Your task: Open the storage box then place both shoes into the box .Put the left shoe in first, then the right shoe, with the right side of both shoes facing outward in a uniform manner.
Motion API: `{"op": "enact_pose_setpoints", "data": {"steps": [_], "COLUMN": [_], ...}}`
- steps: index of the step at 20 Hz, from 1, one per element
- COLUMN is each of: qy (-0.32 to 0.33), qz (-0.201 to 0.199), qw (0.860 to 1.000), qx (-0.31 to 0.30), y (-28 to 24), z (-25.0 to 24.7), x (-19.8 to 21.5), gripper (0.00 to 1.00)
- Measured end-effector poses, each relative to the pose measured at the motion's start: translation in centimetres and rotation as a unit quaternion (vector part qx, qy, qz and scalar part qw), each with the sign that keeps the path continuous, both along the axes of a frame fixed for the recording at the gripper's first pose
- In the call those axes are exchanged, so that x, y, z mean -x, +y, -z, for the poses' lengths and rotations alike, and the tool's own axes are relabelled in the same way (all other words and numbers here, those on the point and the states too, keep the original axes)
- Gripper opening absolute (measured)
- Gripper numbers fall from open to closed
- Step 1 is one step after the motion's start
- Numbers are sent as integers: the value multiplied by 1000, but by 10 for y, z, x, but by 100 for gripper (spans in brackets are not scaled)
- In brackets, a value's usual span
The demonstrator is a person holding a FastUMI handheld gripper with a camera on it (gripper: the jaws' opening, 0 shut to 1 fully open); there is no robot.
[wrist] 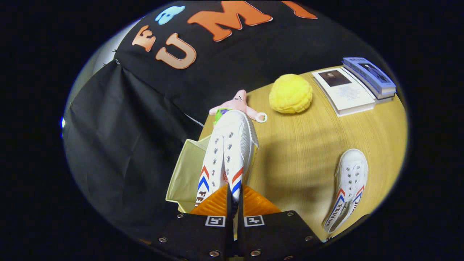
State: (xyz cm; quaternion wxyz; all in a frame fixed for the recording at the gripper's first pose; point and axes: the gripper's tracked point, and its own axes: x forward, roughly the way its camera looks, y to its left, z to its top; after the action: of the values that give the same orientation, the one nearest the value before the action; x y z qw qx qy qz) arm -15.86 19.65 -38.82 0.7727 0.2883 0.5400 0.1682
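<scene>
held shoe [228,152]: white sneaker, pinched at its heel edge, hanging over the box
gripper [235,197]: fingers pressed together on that sneaker
storage box [186,170]: open, pale, at table [301,156] edge
second shoe [348,185]: on table, well apart
progress: box open; first shoe not yet in, second untouched
clutter: pink plush, yellow ball, books beyond

gripper view rides the claw [235,197], tilted, looking closely forward-down over the table [308,145].

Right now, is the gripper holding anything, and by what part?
Yes. The gripper is shut on a white shoe, pinching the thin upper edge at its heel end, with the toe pointing away.
</scene>
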Motion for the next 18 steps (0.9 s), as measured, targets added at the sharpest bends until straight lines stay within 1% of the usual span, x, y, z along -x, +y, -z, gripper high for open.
{"op": "enact_pose_setpoints", "data": {"steps": [3, 7, 12, 14, 16, 18], "qy": [-31, -51, -63, -51, -55, -50], "qz": [-20, -51, -99, -116, -143, -164], "qw": [999, 997, 993, 992, 987, 984], "qx": [-8, -18, 3, 20, 42, 50], "y": [32, 86, 147, 156, 165, 173], "z": [-27, -38, -15, 6, 8, 17], "x": [-22, -39, -49, -42, -34, -25], "gripper": [4, 4, 4, 4, 4, 4]}}
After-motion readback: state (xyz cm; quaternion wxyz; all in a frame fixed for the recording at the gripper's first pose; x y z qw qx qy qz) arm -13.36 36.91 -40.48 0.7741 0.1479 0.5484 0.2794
